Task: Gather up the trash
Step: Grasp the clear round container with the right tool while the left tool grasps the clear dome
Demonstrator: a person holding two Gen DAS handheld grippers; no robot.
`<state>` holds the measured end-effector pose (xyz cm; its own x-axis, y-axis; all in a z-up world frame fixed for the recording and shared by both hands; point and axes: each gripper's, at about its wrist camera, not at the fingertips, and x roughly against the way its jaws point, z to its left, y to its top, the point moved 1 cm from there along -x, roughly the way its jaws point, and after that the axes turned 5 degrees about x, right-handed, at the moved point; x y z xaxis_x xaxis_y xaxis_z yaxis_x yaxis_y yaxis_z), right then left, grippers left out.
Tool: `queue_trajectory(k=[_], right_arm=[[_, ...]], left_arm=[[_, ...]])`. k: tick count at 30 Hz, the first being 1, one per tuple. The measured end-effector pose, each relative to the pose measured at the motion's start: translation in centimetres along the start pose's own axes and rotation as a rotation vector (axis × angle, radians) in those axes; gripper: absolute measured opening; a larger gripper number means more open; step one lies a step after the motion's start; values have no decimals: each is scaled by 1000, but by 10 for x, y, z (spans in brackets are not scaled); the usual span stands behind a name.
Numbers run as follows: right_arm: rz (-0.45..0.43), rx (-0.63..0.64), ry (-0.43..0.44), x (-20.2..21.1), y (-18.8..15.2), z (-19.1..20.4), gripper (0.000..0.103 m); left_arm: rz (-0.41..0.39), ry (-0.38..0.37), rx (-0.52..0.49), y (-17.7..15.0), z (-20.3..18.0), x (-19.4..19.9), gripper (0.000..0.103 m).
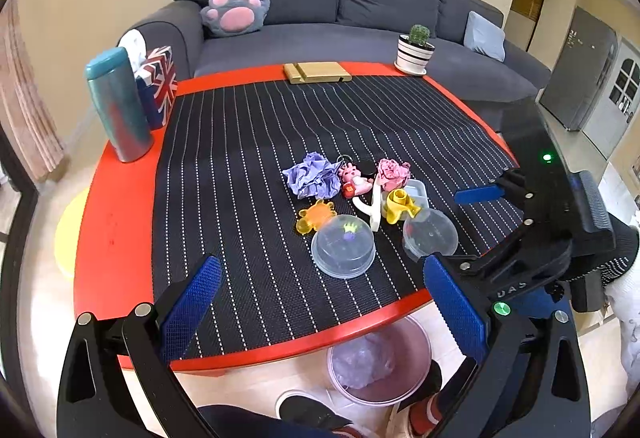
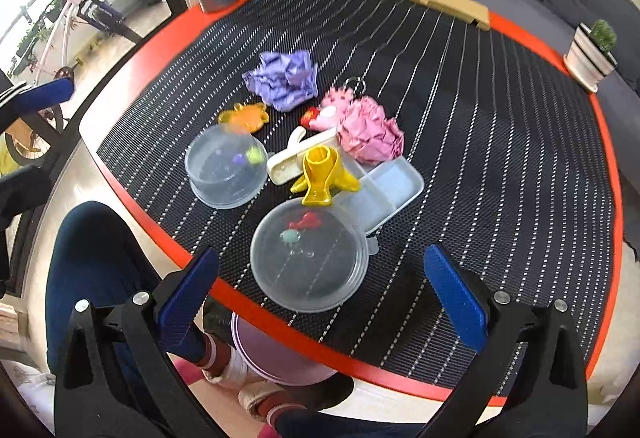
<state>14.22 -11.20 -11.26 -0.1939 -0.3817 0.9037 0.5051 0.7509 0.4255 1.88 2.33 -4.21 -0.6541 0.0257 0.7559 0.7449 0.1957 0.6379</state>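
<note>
Crumpled paper is the trash on this table: a purple crumpled paper ball (image 2: 283,79) sits in the upper middle of the right wrist view, and a pink crumpled paper ball (image 2: 370,133) lies to its right, touching a pink plush keychain toy (image 2: 326,113). Both balls rest on a black mat with white dotted stripes (image 2: 500,157) covering a red-edged table (image 2: 132,65). Toys and two clear plastic dome lids (image 2: 308,258) crowd around them near the middle of the frame.

The left gripper (image 1: 320,302) hangs with its blue fingers spread wide and nothing between them, low in the left wrist view. The right gripper (image 2: 320,290) is likewise wide apart and empty, hovering over the table's near edge.

A translucent pink bin with a plastic liner (image 1: 378,362) stands on the floor under the near edge, bottom centre of the left wrist view.

The paper looks very light, soft and springy, not fragile. It should compress under the pads, so pinching across the widest part of a ball seems best. The purple ball stands clear of its neighbours; the pink one risks dragging the keychain along.
</note>
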Motion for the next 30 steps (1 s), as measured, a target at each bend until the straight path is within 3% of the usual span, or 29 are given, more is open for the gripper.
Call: queue_trajectory(k=[5,7,9,12,30], right_arm=[[8,0,9,-7,1,0,99],[5,-1,15,-7,0,0,92],[13,4,2,-9,-1,0,75],[7,7,4,-8,-1,0,66],[-99,-54,9,34,-14,-12,66]], left_arm=[[10,0,8,-2,3,-2,97],[12,0,8,-2,3,-3,97],[15,-1,8,-2,3,-4,97],[16,-1,6,-3,2,-5,97],[48,0,-27,8,-9,-26,97]])
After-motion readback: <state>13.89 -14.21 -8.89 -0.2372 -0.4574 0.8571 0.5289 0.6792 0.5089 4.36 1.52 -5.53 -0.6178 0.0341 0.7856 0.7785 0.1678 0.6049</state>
